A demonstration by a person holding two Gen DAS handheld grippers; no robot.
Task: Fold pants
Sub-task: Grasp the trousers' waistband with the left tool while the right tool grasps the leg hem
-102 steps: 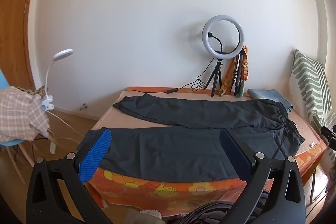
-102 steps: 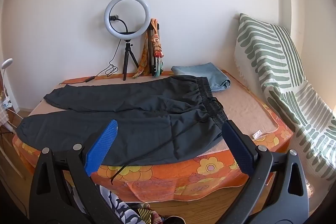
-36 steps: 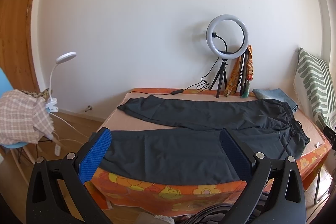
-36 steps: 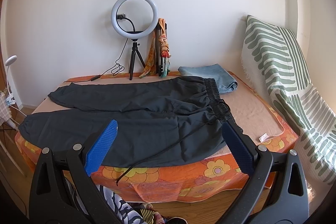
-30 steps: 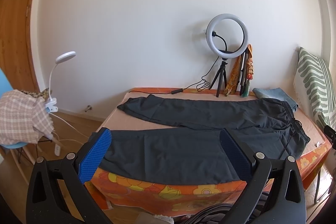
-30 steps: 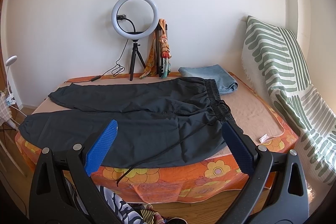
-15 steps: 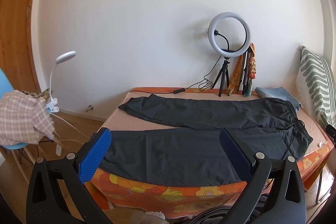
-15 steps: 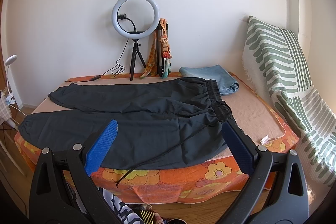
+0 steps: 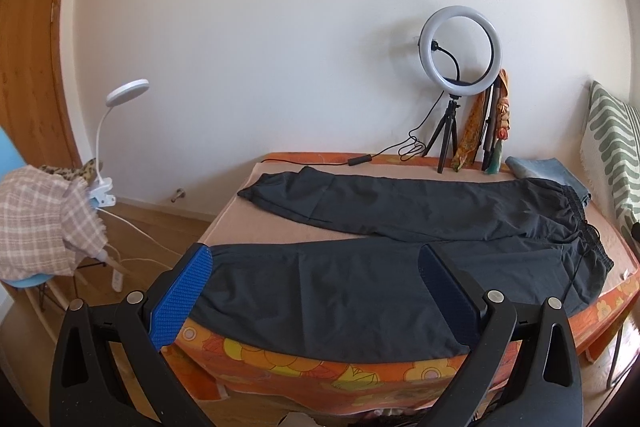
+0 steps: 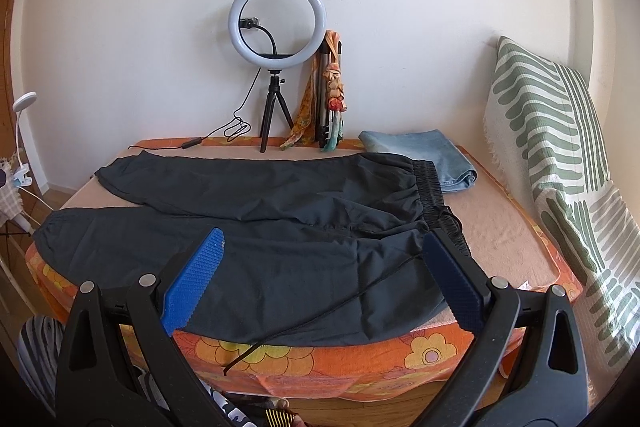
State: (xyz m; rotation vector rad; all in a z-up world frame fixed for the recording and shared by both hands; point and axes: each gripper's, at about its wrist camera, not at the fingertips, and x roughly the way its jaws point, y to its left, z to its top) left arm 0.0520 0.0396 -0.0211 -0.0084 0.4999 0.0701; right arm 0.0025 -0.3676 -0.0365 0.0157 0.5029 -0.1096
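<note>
Dark grey pants (image 9: 400,227) lie spread flat on the bed (image 9: 304,363), legs to the left and elastic waistband (image 10: 436,195) to the right; they also show in the right wrist view (image 10: 288,223). A black drawstring (image 10: 320,315) hangs over the front edge. My left gripper (image 9: 312,291) is open and empty, held in front of the near leg's left half. My right gripper (image 10: 320,275) is open and empty, in front of the waist end. Neither touches the pants.
A ring light on a tripod (image 10: 276,59), its cable and some scarves (image 10: 332,95) stand at the back wall. Folded blue jeans (image 10: 424,155) lie at the back right. A striped cushion (image 10: 560,167) leans at right. A chair with cloth (image 9: 44,223) and a clip lamp (image 9: 120,107) stand left.
Both grippers have drifted slightly, so the bed sits a little differently in both views. The pants have not moved and both grippers stay open.
</note>
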